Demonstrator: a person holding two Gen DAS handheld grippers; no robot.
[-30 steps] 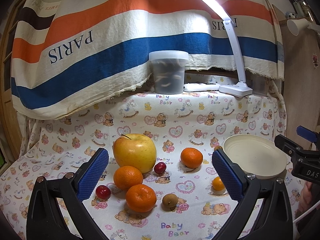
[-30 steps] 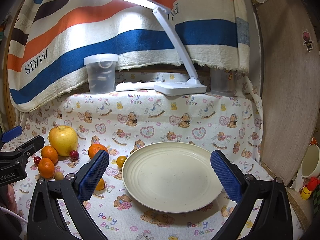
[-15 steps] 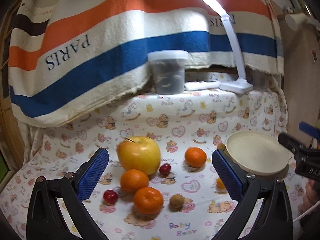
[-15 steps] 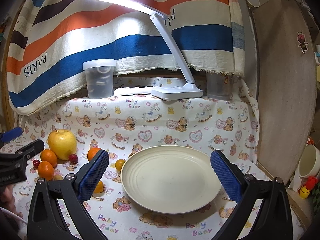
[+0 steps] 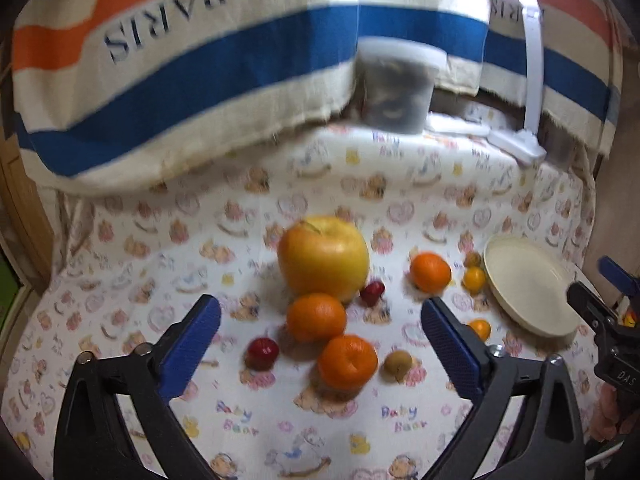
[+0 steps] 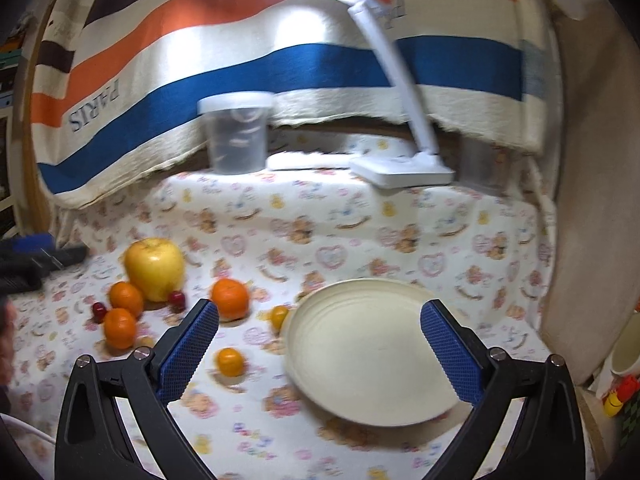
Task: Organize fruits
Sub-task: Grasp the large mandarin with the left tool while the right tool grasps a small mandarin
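Two grippers spread wide, jaws just narrowing slightly, nothing between them, left gripper point(image 5: 320, 340) hovering over clustered tangerines point(image 5: 347, 361) before yellow apple point(image 5: 323, 258), right gripper point(image 6: 320, 344) above cream plate point(image 6: 360, 396), bare cloth point(image 6: 320, 216) beyond.

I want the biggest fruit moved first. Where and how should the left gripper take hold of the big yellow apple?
Grip the big yellow apple across its widest middle, pads on its bare left and right flanks, coming down from above and slightly behind. Oranges and a small red fruit crowd its front. The left gripper probably opens just wide enough.
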